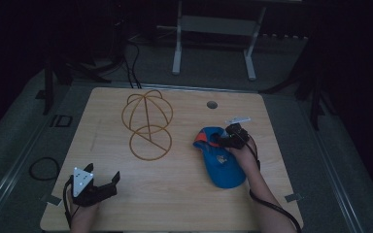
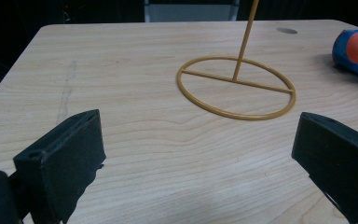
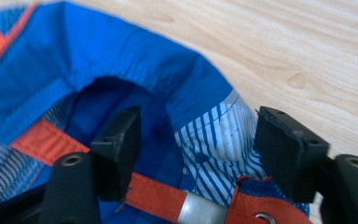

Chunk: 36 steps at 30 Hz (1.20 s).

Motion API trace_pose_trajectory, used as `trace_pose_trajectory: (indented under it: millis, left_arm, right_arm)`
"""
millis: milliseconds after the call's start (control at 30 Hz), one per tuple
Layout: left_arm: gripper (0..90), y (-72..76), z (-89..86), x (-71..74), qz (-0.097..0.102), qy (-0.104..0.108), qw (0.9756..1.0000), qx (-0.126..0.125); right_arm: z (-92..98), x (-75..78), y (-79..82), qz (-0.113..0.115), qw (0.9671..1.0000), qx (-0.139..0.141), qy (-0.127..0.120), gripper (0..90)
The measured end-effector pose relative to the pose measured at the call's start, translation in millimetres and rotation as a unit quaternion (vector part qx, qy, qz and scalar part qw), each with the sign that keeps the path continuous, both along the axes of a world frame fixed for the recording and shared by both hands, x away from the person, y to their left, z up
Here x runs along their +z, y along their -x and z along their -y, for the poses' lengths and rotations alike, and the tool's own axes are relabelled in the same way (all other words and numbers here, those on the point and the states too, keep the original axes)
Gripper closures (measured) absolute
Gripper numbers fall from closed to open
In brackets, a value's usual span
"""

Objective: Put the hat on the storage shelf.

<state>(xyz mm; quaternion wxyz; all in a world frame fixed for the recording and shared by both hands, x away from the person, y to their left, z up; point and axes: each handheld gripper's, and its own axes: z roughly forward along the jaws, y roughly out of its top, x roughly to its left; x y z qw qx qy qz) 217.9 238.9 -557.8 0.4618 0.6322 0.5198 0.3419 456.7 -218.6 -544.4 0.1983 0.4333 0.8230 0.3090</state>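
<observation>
Cap (image 1: 221, 162) beneath lowered right gripper (image 1: 226, 140)

My left hand (image 1: 82, 213) comes in at the bottom left, forearm short in the high view, holding the left gripper (image 1: 102, 182) low and pointed up and to the right. Its fingers (image 2: 65, 158) stand wide apart with nothing between them. My right forearm (image 1: 267, 204) reaches in from the bottom right, angled up and left, with a cable trailing along it. The right gripper (image 1: 226, 138) tips downward at the far end. Its fingers (image 3: 121, 140) are parted and pressing on nothing.
</observation>
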Motion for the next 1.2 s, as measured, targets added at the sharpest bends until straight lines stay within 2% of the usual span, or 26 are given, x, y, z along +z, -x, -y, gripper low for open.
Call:
trace_pose_trajectory:
  millis: [167,267,333,400,467,600,633,700,900,1000,1067,1100,1200]
  left_arm:
    - [2.7,-0.3,-0.3,-0.3,-0.002,0.002,1.0000,-0.002]
    - [2.8,-0.3,0.2,-0.7,-0.003,0.001,1.0000,-0.003]
    - [2.7,-0.5,0.6,-1.0,-0.004,0.001,1.0000,-0.006]
    - [2.8,-0.5,1.0,-1.1,-0.004,0.000,1.0000,-0.007]
    - [2.7,-0.3,1.3,-1.0,-0.005,-0.001,1.0000,-0.007]
    - [2.7,-0.5,1.6,-1.1,-0.006,-0.001,1.0000,-0.007]
    - [2.7,-0.5,1.6,-1.1,-0.006,-0.001,1.0000,-0.007]
    - [2.8,-0.6,2.0,-1.5,-0.008,0.000,0.9999,-0.009]
    - [2.8,-0.8,1.3,-1.2,-0.008,0.003,0.9999,-0.009]
    - [2.8,-1.0,0.5,-1.4,-0.008,0.005,0.9999,-0.009]
    - [2.8,-1.1,0.8,-1.4,-0.009,0.004,0.9999,-0.009]
    - [2.8,-0.9,1.1,-1.4,-0.008,0.004,0.9999,-0.008]
    - [2.8,-0.6,1.1,-1.1,-0.007,0.003,0.9999,-0.008]
  right_arm:
    - [-3.8,-6.0,-3.4,-0.021,0.9995,0.012,0.022,34.4]
    - [-1.6,-7.5,-4.6,-0.027,0.9995,0.012,0.011,35.2]
    - [0.0,-8.0,-4.2,-0.027,0.9996,0.010,0.004,40.1]
    - [1.0,-8.2,-2.4,-0.023,0.9997,0.006,-0.002,49.8]
    - [0.5,-8.5,0.2,-0.016,0.9997,0.015,-0.004,58.4]
    - [-3.6,-8.5,5.0,-0.008,0.9996,0.026,0.002,76.2]
    - [-3.6,-8.5,5.0,-0.008,0.9996,0.026,0.002,76.2]
    - [-7.6,-8.8,8.6,0.004,0.9995,0.025,0.018,84.1]
    - [-10.3,-4.8,10.9,0.005,0.9998,0.007,0.019,87.2]
    - [-9.7,2.5,15.3,0.022,0.9997,0.002,0.006,87.4]
    - [-9.5,4.7,16.5,0.024,0.9997,0.002,0.002,87.4]
    - [-8.6,13.2,20.5,0.037,0.9993,0.002,-0.010,87.5]
    - [-9.3,25.1,26.1,0.056,0.9983,0.004,-0.018,87.6]
